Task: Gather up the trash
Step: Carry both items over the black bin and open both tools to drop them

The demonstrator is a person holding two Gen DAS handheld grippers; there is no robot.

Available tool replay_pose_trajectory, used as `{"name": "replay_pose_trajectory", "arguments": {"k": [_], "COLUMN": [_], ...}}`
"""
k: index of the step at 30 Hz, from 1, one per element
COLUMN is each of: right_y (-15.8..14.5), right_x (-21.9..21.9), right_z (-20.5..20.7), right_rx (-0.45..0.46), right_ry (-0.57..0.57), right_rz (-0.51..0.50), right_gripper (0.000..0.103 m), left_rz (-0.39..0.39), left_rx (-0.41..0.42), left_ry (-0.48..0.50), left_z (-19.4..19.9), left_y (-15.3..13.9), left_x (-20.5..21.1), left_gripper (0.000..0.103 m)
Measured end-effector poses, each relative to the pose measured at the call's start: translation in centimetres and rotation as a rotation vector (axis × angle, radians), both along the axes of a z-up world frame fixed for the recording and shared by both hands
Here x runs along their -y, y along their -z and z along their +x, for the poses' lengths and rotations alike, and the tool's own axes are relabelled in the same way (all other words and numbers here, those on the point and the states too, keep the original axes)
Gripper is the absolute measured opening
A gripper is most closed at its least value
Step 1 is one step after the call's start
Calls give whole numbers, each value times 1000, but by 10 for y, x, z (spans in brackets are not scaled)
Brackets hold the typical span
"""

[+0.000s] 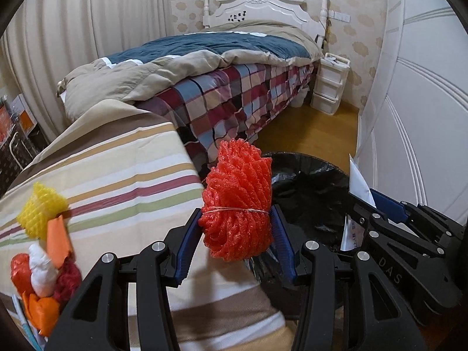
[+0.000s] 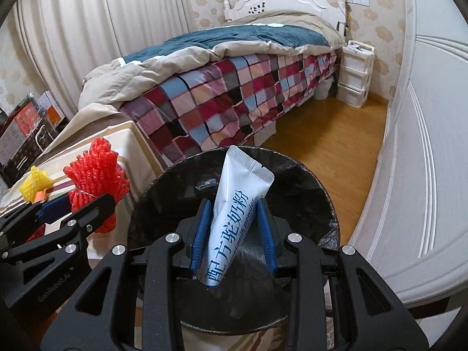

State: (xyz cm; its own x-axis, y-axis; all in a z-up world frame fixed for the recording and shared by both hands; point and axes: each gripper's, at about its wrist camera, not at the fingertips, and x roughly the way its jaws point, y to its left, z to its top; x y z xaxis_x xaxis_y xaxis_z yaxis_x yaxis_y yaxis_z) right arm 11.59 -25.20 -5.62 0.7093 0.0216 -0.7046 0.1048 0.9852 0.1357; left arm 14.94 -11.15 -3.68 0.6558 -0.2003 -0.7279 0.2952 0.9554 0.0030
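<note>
My left gripper is shut on a red foam net bundle tied with a rubber band, held at the striped table's right edge, beside the bin. That bundle and the left gripper also show at the left of the right wrist view. My right gripper is shut on a white milk powder sachet with blue lettering, held over the open black-lined trash bin. The bin sits on the floor just right of the table, and the right gripper with its sachet hangs over it.
More foam nets and scraps, yellow, orange, white and dark red, lie on the striped tablecloth at the left. A bed with a checked cover stands behind. A white wardrobe lines the right; a drawer unit stands far back.
</note>
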Motion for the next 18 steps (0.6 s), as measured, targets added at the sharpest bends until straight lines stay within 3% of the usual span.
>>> {"name": "replay_pose_trajectory", "arguments": {"k": [11, 13, 15, 18], "right_y": [9, 9, 8, 7], "right_x": [14, 17, 17, 18], "right_z": [13, 12, 13, 11], "right_rx": [-16, -12, -10, -8], "right_ry": [17, 28, 35, 45], "right_rz": [14, 16, 17, 13], "right_gripper": [34, 40, 42, 43], "left_rz": [23, 18, 6, -5], "left_rx": [-6, -6, -2, 7], "left_ry": [1, -5, -15, -24], "left_z": [9, 10, 12, 12], "left_y": [5, 5, 4, 2], "left_x": [12, 12, 9, 7], "left_gripper": [52, 58, 71, 76]}}
